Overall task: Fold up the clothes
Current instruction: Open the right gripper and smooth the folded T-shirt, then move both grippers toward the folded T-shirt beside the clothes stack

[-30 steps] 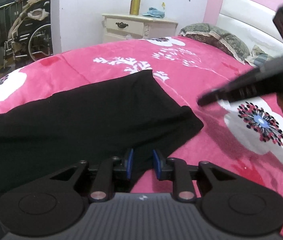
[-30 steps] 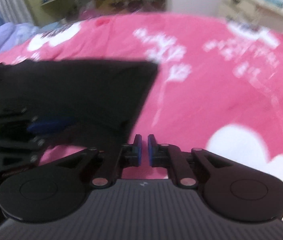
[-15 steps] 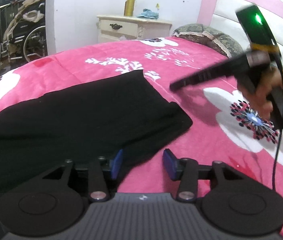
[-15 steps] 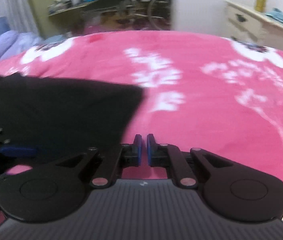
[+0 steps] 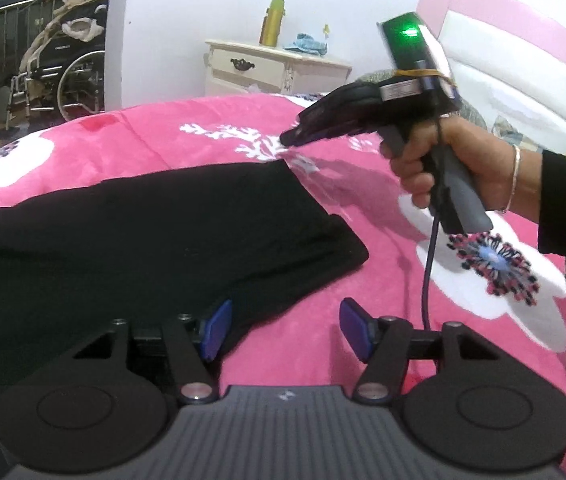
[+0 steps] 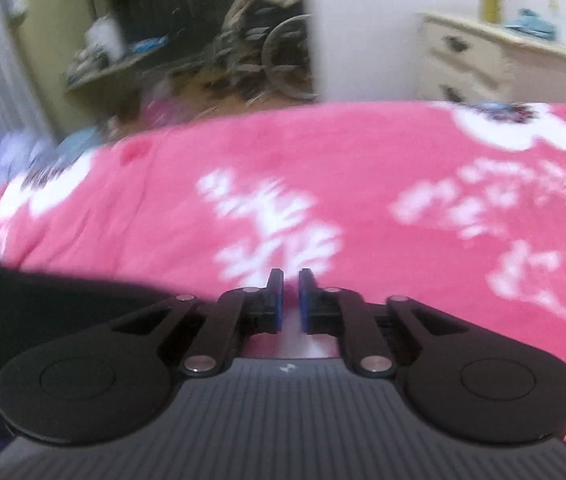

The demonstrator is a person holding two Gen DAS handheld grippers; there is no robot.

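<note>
Since a second ago the left gripper [image 5: 283,330] has let go of the black garment [image 5: 143,236]: its jaws have just been opening and now stand wide and released, the cloth's near edge lying by the left blue pad [image 5: 215,334] without being pinched. Over the same second the right gripper [image 5: 289,138] has swung across from the flowered side of the bed toward the garment's far corner, and the hand [image 5: 447,160] that carries it has come into the left wrist view.

Nearest the left camera, the garment lies flat on the pink blanket [image 5: 323,352], spreading away to the left with a folded layer along its right edge. Beyond it, the right gripper hovers just above the far corner, its tip over the blanket's white branch pattern. In the blurred right wrist view, the right gripper [image 6: 291,300] has its jaws nearly clenched, a thin gap between the blue pads, nothing in them; the garment [image 6: 23,296] sits low on the left.

Farther back stand a cream nightstand [image 5: 271,70] with a yellow bottle [image 5: 273,22] on it, a pink headboard [image 5: 523,52], and a wheelchair [image 5: 63,80].
</note>
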